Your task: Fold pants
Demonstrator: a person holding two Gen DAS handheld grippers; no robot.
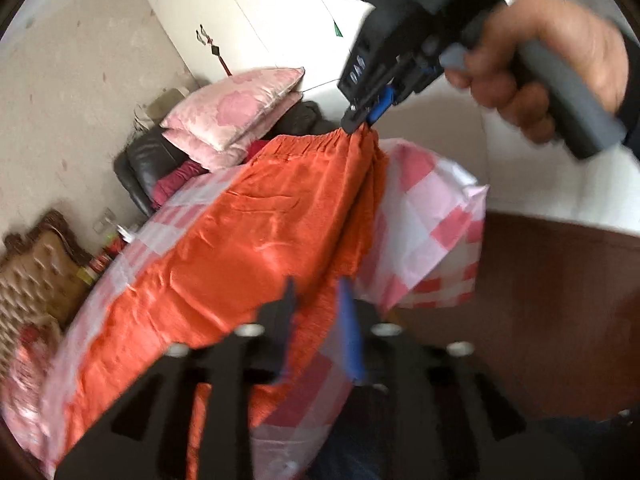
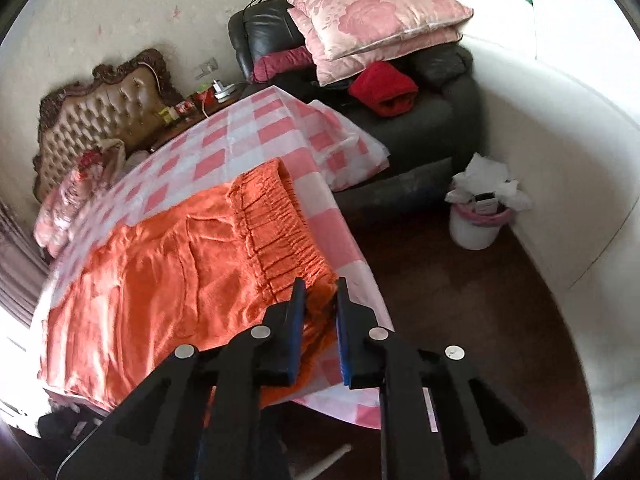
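Orange satin pants (image 1: 256, 240) lie spread on a table with a pink-and-white checked cloth (image 1: 424, 216). In the left wrist view my right gripper (image 1: 362, 120), held by a hand, is shut on the elastic waistband corner and lifts it. My left gripper (image 1: 318, 300) straddles the near edge of the pants, its fingers closed on the orange fabric. In the right wrist view the pants (image 2: 160, 272) stretch away to the left with the gathered waistband (image 2: 276, 224) close in. My right gripper (image 2: 320, 296) pinches the waistband's near corner between its blue pads.
A black armchair (image 2: 432, 128) with two pink pillows (image 2: 376, 12) and a red garment (image 2: 384, 88) stands beyond the table. A white bin (image 2: 476, 220) sits on the dark wooden floor at the right. A tufted headboard (image 2: 100, 120) is at the left.
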